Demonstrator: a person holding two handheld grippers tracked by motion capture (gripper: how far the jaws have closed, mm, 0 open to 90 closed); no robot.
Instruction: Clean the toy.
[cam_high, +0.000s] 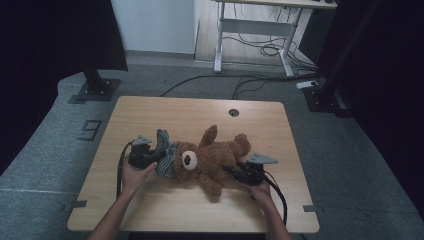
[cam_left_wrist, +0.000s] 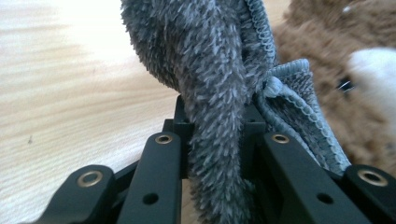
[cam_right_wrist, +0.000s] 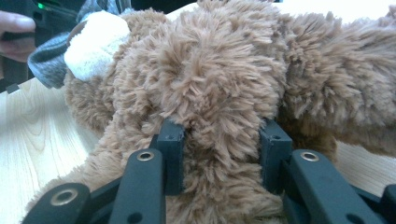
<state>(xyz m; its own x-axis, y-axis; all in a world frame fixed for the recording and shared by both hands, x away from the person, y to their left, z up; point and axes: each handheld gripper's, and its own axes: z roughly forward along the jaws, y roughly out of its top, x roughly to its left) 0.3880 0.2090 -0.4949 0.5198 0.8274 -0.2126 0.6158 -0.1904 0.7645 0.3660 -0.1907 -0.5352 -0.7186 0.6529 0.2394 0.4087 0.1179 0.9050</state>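
The jaws of the left gripper (cam_left_wrist: 215, 140) are clamped on a grey towel (cam_left_wrist: 210, 70), which is draped at the head of a brown teddy bear (cam_high: 210, 160). The jaws of the right gripper (cam_right_wrist: 223, 154) are pressed into the bear's plush body, lying mid-counter (cam_high: 150, 210). The towel could be pulled off if tugged, since the fluffy pile compresses easily.

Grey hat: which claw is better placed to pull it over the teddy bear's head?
Left. The left claw is shut on the grey hat beside the bear's head, while the right claw clamps the teddy bear by its body, steadying it.
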